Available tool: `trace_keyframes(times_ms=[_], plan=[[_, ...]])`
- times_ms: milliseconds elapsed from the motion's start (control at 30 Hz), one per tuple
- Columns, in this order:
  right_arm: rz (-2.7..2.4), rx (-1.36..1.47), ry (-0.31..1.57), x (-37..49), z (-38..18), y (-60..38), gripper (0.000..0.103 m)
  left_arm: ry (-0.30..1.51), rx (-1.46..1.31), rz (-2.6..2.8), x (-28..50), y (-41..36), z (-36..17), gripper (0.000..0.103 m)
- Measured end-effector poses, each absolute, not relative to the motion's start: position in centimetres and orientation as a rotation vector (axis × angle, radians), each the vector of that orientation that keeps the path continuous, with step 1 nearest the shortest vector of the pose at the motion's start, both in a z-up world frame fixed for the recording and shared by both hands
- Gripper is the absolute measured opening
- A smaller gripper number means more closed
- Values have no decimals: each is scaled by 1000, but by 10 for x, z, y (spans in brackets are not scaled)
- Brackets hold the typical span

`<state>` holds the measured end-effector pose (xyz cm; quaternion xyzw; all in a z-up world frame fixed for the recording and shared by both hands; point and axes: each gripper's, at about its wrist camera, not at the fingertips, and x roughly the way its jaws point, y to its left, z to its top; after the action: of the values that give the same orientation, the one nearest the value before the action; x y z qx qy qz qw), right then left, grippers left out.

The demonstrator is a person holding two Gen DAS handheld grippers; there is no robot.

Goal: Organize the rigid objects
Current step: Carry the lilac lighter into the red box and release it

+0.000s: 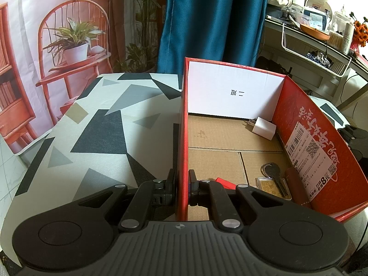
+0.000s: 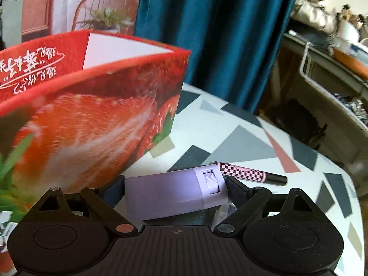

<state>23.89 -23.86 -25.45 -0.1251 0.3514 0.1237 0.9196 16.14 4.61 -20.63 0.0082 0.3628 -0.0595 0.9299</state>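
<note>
The right gripper is clamping the lilac stick container crosswise, jaws fairly wide. Lifting it level over the red box rim looks wise. The left gripper is pinching the box's wall, nearly closed, steadying it; a checkered pen is waiting on the table.

Lavender stick in right gripper

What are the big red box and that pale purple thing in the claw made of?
The red box looks like corrugated cardboard: brown fluted floor flaps, glossy printed outer walls. The left claw pinches its wall. The purple stick in the right claw appears to be smooth matte plastic, with a ridged dial.
</note>
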Motion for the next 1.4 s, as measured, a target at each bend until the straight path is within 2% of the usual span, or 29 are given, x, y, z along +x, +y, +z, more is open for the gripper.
trace_keyframes(times_ms=[300, 733, 1000, 1400], plan=[[219, -154, 666, 212, -230, -246, 90, 742, 17, -122, 161, 46, -206, 10], [373, -142, 425, 217, -139, -233, 90, 742, 15, -125, 161, 43, -207, 10], [530, -318, 456, 227, -146, -180, 90, 742, 15, -125, 161, 43, -207, 10], [579, -313, 521, 219, -159, -182, 90, 742, 16, -124, 162, 43, -207, 11]])
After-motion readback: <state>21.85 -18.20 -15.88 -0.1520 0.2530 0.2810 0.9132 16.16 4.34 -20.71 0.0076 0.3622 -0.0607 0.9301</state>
